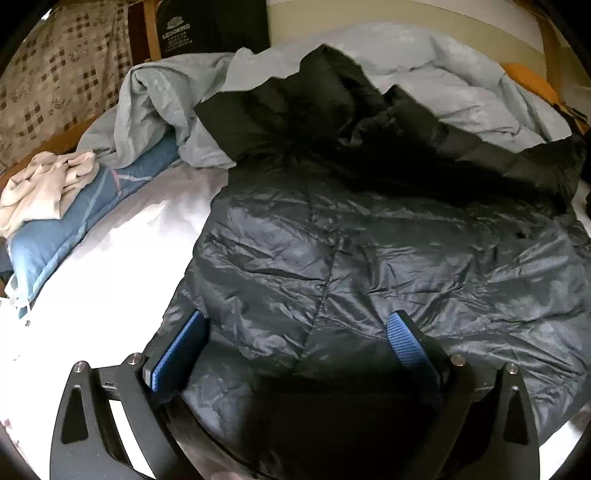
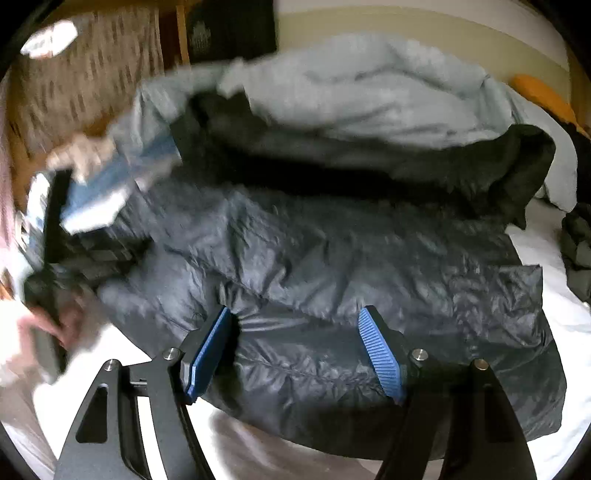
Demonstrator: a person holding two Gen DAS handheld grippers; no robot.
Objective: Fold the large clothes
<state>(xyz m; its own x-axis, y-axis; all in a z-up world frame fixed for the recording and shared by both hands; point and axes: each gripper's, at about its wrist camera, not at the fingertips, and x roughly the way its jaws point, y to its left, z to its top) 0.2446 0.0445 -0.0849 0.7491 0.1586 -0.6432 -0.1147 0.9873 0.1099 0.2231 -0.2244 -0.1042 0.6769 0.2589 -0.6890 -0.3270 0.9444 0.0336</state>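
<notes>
A large dark grey puffer jacket [image 1: 351, 251] lies spread on the white bed sheet [image 1: 110, 266], its dark collar end toward the headboard. My left gripper [image 1: 295, 321] is open, its blue pads [image 1: 177, 350] hovering over the jacket's near hem. In the right wrist view the same jacket [image 2: 332, 266] fills the middle. My right gripper [image 2: 295, 317] is open above the jacket's near edge, holding nothing. The other gripper and a hand [image 2: 51, 258] show blurred at the left of the right wrist view.
A rumpled light blue duvet [image 1: 424, 74] lies behind the jacket. A blue pillow [image 1: 74, 221] with a cream garment [image 1: 44, 184] on it sits at the left. A dark bag [image 1: 210, 26] leans on the wooden headboard. Dark clothing [image 2: 576, 251] lies at the right.
</notes>
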